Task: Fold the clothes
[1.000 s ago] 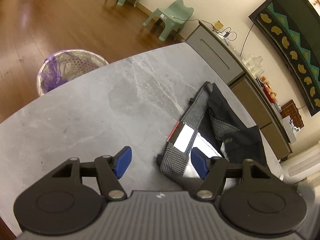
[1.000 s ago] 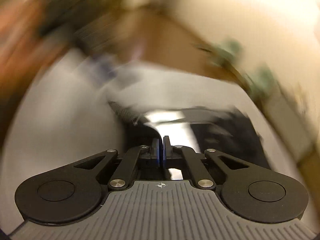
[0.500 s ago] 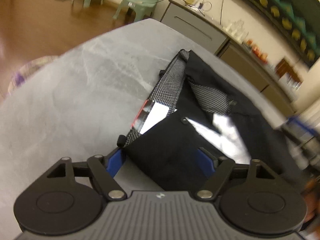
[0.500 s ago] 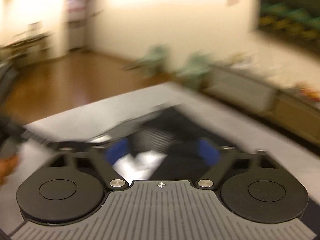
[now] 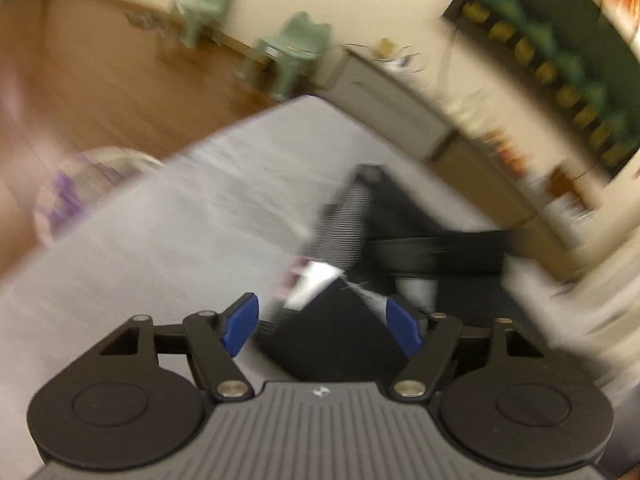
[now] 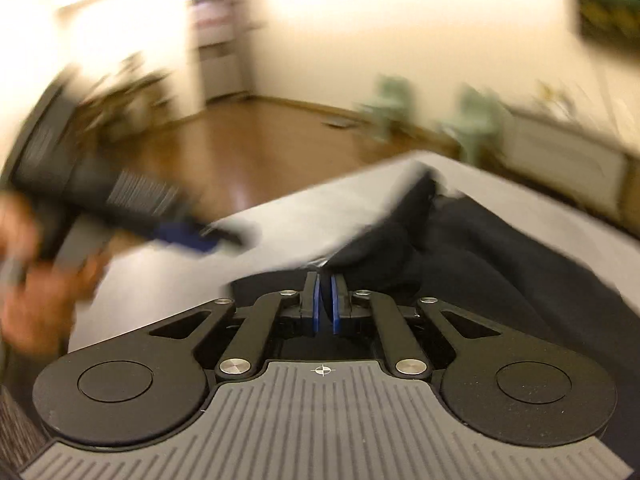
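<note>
The dark garment [image 5: 420,248] lies spread across the grey table [image 5: 180,248], with a mesh-lined strip and a pale tag turned up along its left edge and a black corner reaching back under the left gripper [image 5: 322,326]. That gripper hangs just above the near corner with its blue pads [image 5: 240,326] spread wide, holding nothing; cloth sits between them but neither pad presses on it. In the right wrist view the same garment [image 6: 500,264] runs away to the right in loose ridges, and the right gripper [image 6: 325,306] has its pads nearly pressed together right at a raised edge of the cloth. Whether fabric is pinched in that thin gap I cannot tell through the blur. A hand [image 6: 36,300] at the left of that view grips the other tool low over the table, tilted down toward the cloth. Both views are smeared, so the tools seem to be moving fast. The risk, as I judge it, is that the right pads have only a thin bite, or none, and a quick pull would let the edge slip and flop back crooked. The loose ridges could also get folded in as creases, and the open left gripper could snag the mesh lining instead of the outer layer.
</note>
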A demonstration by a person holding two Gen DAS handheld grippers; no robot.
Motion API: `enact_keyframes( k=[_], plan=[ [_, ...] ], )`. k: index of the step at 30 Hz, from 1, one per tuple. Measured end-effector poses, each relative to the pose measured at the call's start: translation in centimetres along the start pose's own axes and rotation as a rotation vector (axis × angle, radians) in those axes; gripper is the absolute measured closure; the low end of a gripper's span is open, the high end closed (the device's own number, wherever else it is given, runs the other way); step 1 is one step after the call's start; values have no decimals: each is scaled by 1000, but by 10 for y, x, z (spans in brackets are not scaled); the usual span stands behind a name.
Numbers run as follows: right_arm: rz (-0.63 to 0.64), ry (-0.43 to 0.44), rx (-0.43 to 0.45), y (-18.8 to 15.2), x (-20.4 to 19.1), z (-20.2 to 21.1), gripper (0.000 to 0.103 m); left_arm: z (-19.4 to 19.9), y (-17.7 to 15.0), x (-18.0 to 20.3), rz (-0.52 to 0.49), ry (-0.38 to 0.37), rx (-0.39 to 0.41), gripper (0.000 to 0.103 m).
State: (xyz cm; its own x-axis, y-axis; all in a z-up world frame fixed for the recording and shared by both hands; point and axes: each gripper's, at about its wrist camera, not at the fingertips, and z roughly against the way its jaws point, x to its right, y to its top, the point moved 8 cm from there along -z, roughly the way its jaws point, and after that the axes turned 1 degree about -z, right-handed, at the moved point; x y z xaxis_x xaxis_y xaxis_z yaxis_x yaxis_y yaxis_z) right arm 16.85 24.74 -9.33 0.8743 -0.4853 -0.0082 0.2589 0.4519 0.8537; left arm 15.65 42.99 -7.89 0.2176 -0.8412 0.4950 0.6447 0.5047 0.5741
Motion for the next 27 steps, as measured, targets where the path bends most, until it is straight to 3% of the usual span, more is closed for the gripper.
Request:
enact_keyframes(
  k=[1, 2, 3, 6, 8, 11, 12, 14, 17, 18, 21, 23, 27],
  plan=[
    [52, 6, -8, -4, -14, -4, 75, 6, 3, 0, 31, -37, 6, 25],
    [80, 0, -35, -13, -20, -10, 68, 5, 2, 4, 27, -60, -6, 23],
    [91, -8, -51, -19, -23, -11, 68, 0, -3, 10, -3, -62, -30, 21],
    [54, -39, -51, -32, -20, 3, 60, -25, -18, 21, -93, 12, -113, 19],
    [40, -80, -38, -39, -11, 30, 49, -43, -29, 26, -145, 70, -149, 19],
    [48, -180, -32, -56, 8, 80, 29, -53, -32, 33, -208, 142, -133, 23],
    [59, -223, -39, -63, 14, 96, 28, -55, -31, 34, -225, 162, -123, 26],
    [38, -306, -81, -87, 34, 134, 28, -59, -30, 28, -271, 255, -113, 47],
    [-62, -424, -153, -124, 73, 196, 28, -60, -28, 16, -327, 375, -88, 48],
    [-119, -465, -167, -137, 90, 215, 28, -57, -24, 12, -296, 376, -80, 48],
    [-288, -590, -192, -177, 130, 276, 28, -31, -12, -3, -108, 284, -44, 48],
    [-381, -641, -174, -197, 149, 310, 28, -12, -8, -14, 7, 196, -28, 39],
    [-557, -703, -99, -230, 181, 359, 27, 3, -15, -33, 165, 49, -53, 35]
  ],
)
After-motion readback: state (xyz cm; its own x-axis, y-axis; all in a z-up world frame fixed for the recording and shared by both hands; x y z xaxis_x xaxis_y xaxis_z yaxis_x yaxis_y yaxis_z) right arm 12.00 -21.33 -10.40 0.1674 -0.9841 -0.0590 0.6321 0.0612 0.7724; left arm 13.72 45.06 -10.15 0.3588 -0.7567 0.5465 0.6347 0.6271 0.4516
